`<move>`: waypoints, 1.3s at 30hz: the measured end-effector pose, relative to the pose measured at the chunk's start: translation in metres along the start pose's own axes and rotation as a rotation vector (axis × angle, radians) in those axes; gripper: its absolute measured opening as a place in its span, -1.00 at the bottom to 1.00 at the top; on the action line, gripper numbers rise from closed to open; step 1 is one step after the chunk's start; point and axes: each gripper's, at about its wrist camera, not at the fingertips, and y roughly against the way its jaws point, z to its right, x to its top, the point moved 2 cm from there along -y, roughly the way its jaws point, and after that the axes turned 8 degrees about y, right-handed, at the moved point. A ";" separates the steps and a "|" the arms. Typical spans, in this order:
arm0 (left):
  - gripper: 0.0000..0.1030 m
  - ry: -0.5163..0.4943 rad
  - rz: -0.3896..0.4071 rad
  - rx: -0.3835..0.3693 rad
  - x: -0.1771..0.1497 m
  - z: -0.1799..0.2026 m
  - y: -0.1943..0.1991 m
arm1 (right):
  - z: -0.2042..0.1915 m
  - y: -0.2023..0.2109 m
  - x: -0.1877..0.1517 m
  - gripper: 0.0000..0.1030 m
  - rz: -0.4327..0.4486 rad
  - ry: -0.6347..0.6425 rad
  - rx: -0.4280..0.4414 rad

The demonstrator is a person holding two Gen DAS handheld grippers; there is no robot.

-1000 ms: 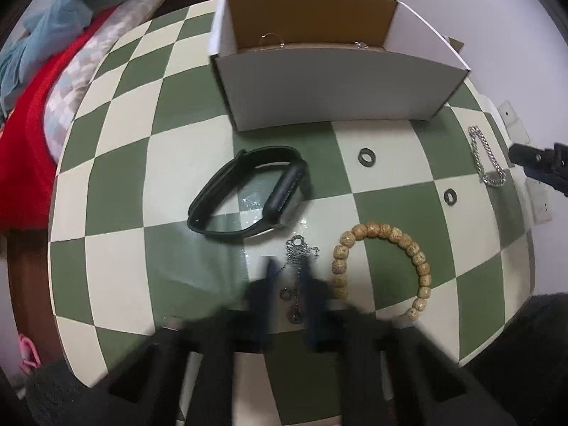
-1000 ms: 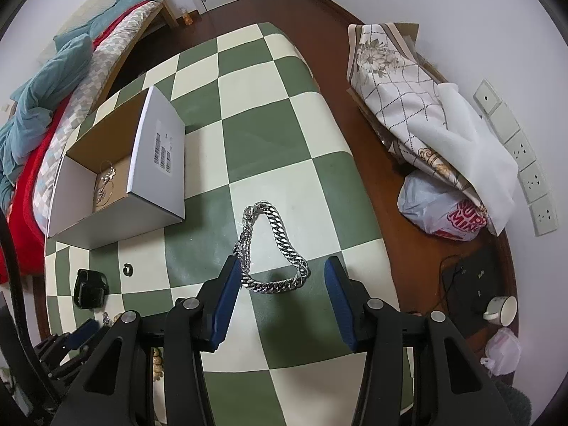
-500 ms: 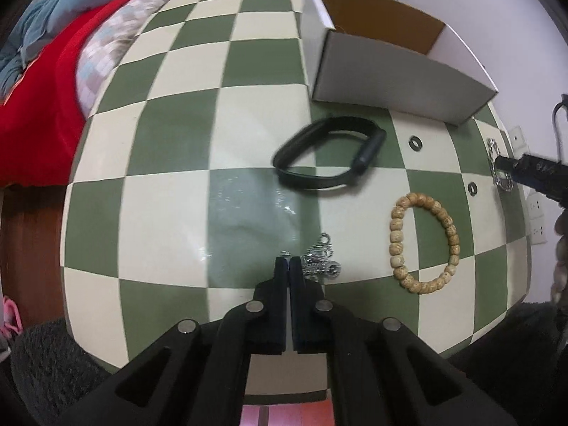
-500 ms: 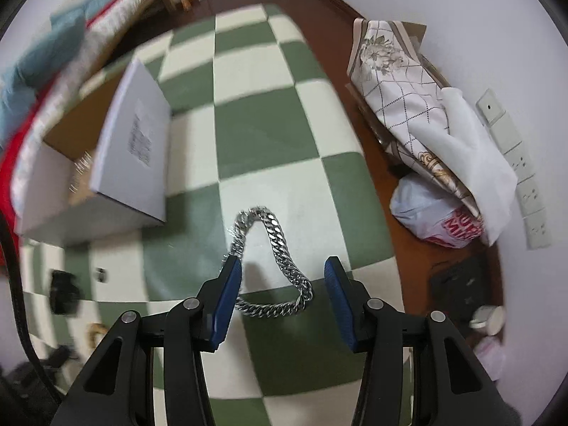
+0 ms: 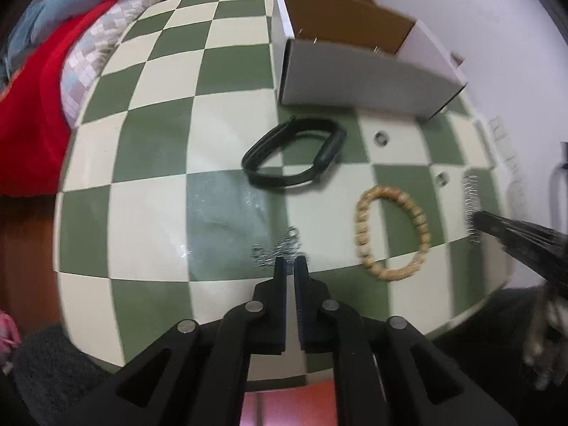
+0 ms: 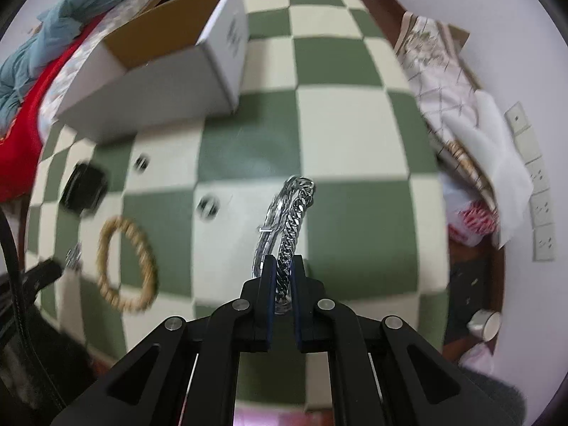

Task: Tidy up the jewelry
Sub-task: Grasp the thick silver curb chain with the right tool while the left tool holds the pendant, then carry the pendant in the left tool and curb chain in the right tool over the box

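Glossy checkered tabletop, chunky steel chain

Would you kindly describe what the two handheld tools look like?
Both are alike. The left tool and right tool are matte black, each with two flat, narrow fingers faced with dark blue pads, carried on angular black linkage arms with cut-out slots and round silver pivot pins.
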 end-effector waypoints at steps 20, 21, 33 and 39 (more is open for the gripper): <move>-0.85 -0.014 0.001 0.053 0.004 0.025 -0.013 | -0.010 0.010 -0.020 -0.85 0.008 -0.032 0.040; -0.85 -0.013 0.006 0.049 0.005 0.025 -0.009 | -0.010 0.013 -0.019 -0.85 0.018 -0.034 0.043; -0.85 0.023 0.151 -0.101 0.036 0.027 0.088 | -0.001 0.099 0.012 -0.85 0.192 -0.106 0.180; -0.85 0.031 0.210 -0.198 0.061 0.041 0.127 | -0.013 0.138 0.029 -0.85 0.248 -0.073 0.223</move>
